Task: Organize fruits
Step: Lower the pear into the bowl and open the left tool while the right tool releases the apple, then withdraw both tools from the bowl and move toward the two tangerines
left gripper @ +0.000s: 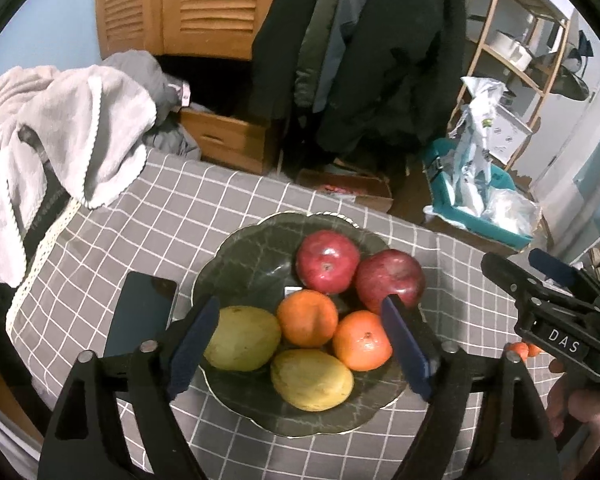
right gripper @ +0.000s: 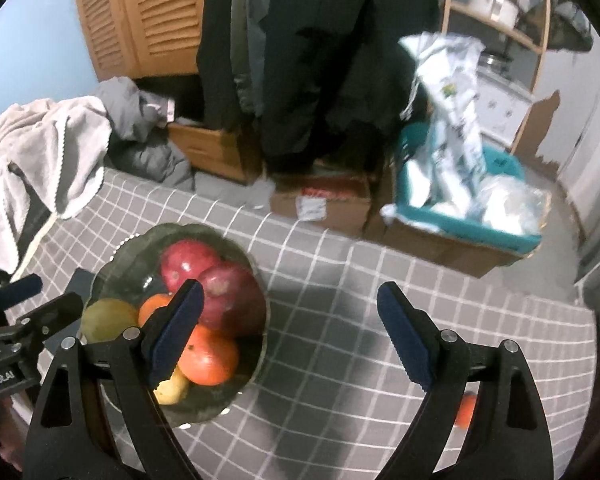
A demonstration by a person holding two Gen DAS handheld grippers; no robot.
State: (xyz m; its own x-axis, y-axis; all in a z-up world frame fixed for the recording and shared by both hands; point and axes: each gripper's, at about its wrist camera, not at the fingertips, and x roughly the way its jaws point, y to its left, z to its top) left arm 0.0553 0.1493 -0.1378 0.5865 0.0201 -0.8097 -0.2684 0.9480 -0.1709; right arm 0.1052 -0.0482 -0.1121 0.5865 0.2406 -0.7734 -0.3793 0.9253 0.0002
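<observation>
A dark scalloped glass plate (left gripper: 252, 240) stands on the grey checked tablecloth (left gripper: 172, 208). On it lie two red apples (left gripper: 327, 261) (left gripper: 390, 280), two oranges (left gripper: 307, 318) (left gripper: 360, 340) and two yellow-green mangoes (left gripper: 242, 338) (left gripper: 311, 379). My left gripper (left gripper: 300, 306) hangs open above the plate with nothing between its pads. My right gripper (right gripper: 290, 320) is open and empty over bare cloth, to the right of the plate (right gripper: 140, 256). A small orange fruit (right gripper: 466, 410) lies on the cloth, half hidden behind the right finger. From the left wrist the right gripper (left gripper: 528, 276) shows at the right edge.
A dark phone (left gripper: 140, 312) lies just left of the plate. Pale towels and clothes (left gripper: 60, 128) are heaped at the table's far left. Beyond the far edge stand cardboard boxes (right gripper: 320, 200), a teal basket (right gripper: 460, 224) of bags, hanging coats and a wooden shelf.
</observation>
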